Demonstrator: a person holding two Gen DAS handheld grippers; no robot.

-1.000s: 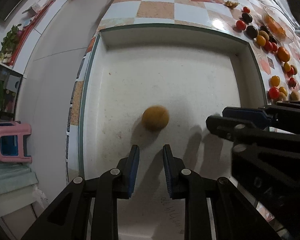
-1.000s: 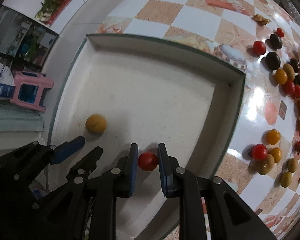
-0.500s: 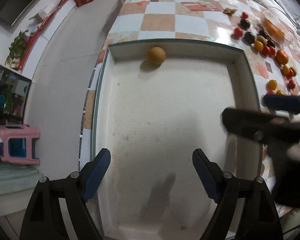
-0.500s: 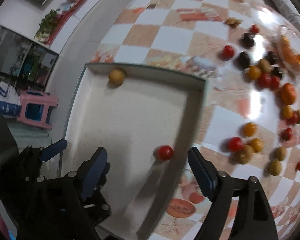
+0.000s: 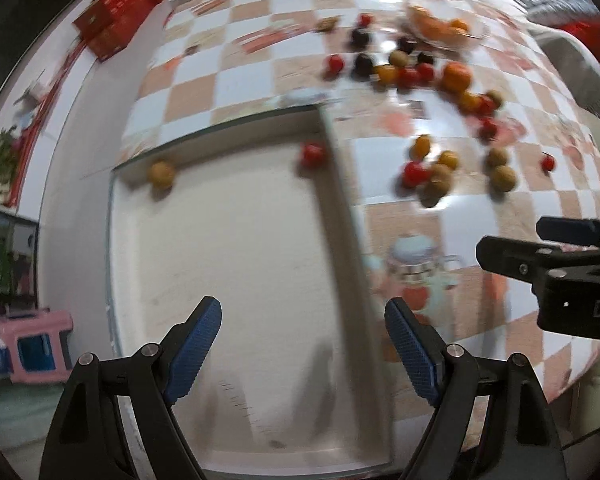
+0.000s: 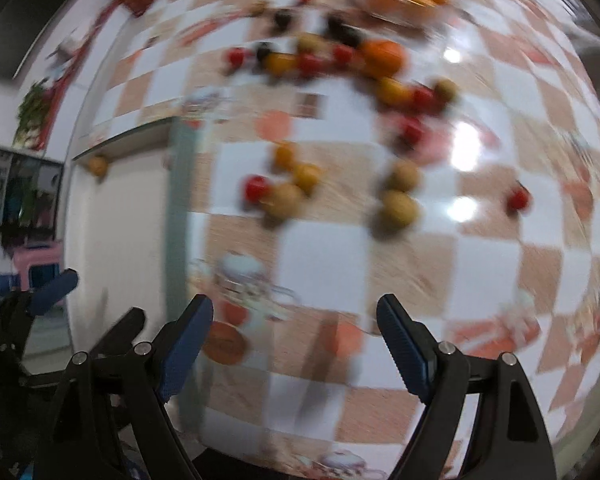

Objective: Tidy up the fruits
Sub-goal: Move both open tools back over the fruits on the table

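A white tray (image 5: pixel 236 264) sits at the table's left edge. A yellow-orange fruit (image 5: pixel 161 174) rests in its far left corner, also seen as the same fruit (image 6: pixel 98 165) in the right wrist view. A red tomato (image 5: pixel 313 153) lies in the tray's far right corner. My left gripper (image 5: pixel 302 340) hangs open above the tray's near right part, nothing between its fingers. My right gripper (image 6: pixel 294 336) is open and empty over the checkered cloth, right of the tray (image 6: pixel 116 216). Several red, yellow, brown and dark fruits (image 6: pixel 288 192) lie scattered beyond it.
A clear bowl (image 5: pixel 440 26) with orange fruit stands at the table's far side. A large orange (image 6: pixel 382 56) lies among the loose fruit. A pink stool (image 5: pixel 36 344) stands on the floor to the left. Red boxes (image 5: pixel 112 26) sit far left.
Both grippers opened, letting go of the yellow fruit and the tomato, which now lie at the tray's far wall. Both grippers have moved right and risen; the right one now hangs over the cloth.
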